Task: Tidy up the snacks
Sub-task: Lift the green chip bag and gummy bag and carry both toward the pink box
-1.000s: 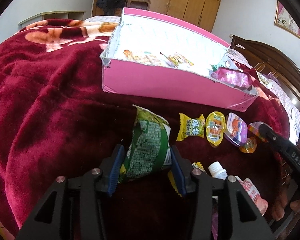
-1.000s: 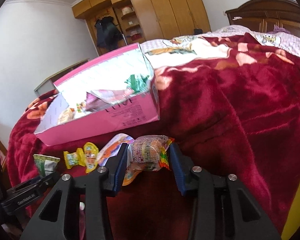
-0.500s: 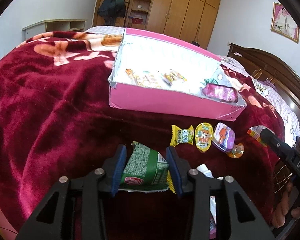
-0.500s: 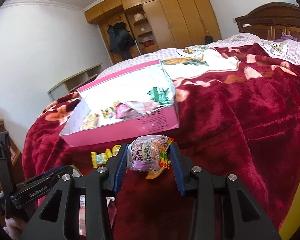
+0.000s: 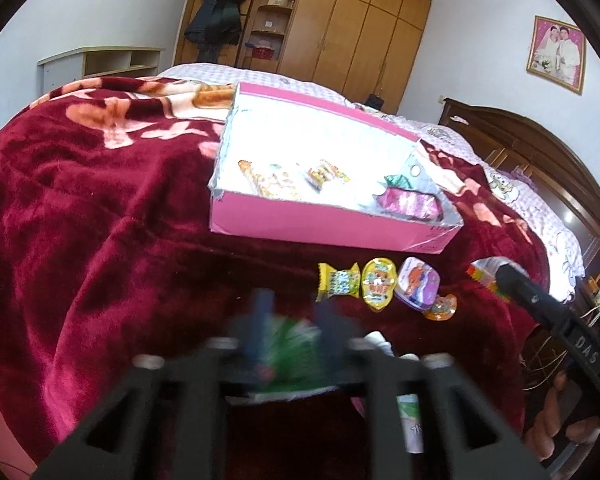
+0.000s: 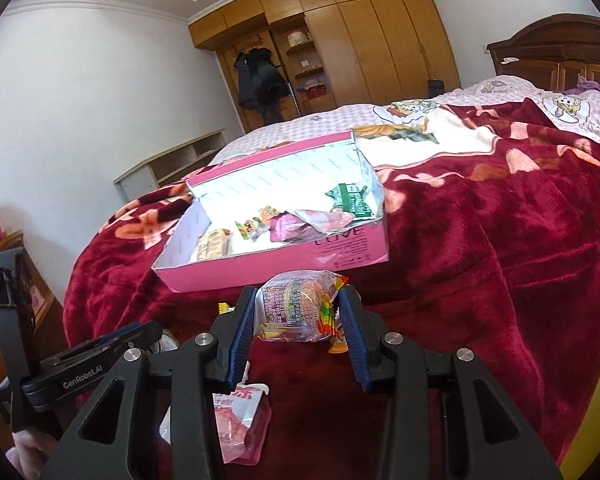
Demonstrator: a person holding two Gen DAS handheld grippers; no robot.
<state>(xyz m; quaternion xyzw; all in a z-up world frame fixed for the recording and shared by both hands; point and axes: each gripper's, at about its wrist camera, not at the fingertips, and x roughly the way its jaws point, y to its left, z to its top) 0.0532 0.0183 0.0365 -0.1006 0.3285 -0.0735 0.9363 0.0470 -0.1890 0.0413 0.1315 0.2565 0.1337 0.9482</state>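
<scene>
Left wrist view: left tongs point(image 5: 290, 322) pinch a green packet point(image 5: 290, 344). Right tongs point(image 6: 298, 312) pinch a clear snack bag point(image 6: 296, 308), both likely bound for the pink box point(image 6: 272, 264).

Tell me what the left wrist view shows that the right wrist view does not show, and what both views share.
Only the left wrist view shows the left gripper, blurred, shut on a green snack packet, the row of four small snacks lying in front of the box, and a framed photo on the wall.

Only the right wrist view shows the right gripper shut on a clear-wrapped snack and a pink pouch on the blanket below.

Both show the pink box of snacks, the red blanket and the wooden wardrobe.
</scene>
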